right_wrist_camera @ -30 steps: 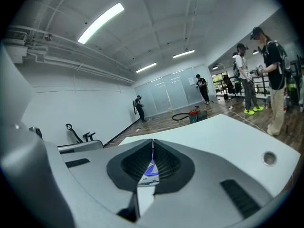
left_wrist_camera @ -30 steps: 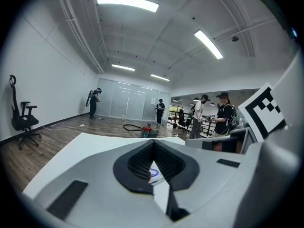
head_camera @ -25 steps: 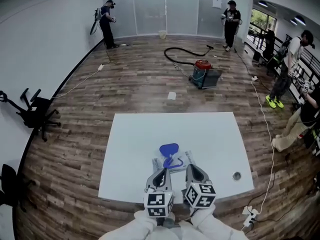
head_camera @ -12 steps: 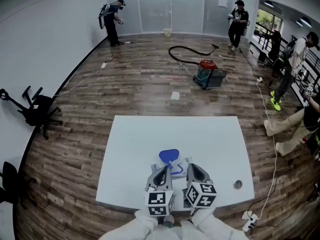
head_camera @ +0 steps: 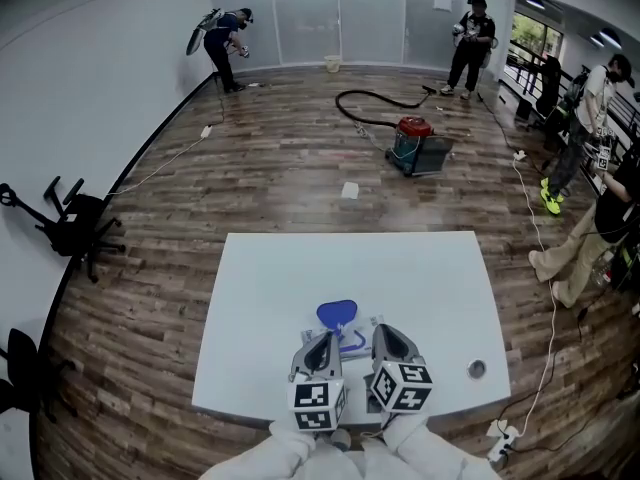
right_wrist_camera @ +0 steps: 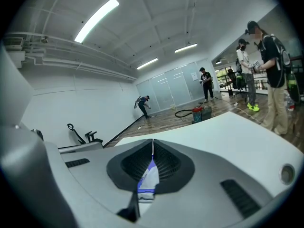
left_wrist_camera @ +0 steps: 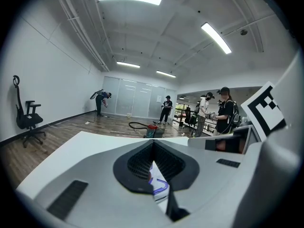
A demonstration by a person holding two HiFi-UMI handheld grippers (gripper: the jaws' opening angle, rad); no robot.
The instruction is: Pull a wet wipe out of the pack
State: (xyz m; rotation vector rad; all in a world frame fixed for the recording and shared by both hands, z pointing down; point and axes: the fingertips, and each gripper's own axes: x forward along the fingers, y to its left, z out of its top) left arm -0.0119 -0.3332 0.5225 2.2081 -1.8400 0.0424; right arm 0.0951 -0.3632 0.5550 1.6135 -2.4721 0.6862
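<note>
Okay, both your grippers sit low at the near edge of the white table [head_camera: 290,268], side by side over the wet wipe pack [head_camera: 352,339]. Your left gripper [head_camera: 322,340] has its jaws pressed together at the tips, pinching nothing; the pack shows through the gap behind them. Your right gripper [head_camera: 386,334] is the same: tips meeting, pack just beneath. The pack's blue lid [head_camera: 338,314] is flipped open on the far side. A small round thing [head_camera: 477,369] lies well apart to your right.

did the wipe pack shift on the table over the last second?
No. The wet wipe pack lies the same way from the cable hole in the table; only the head view's framing shifted slightly.
</note>
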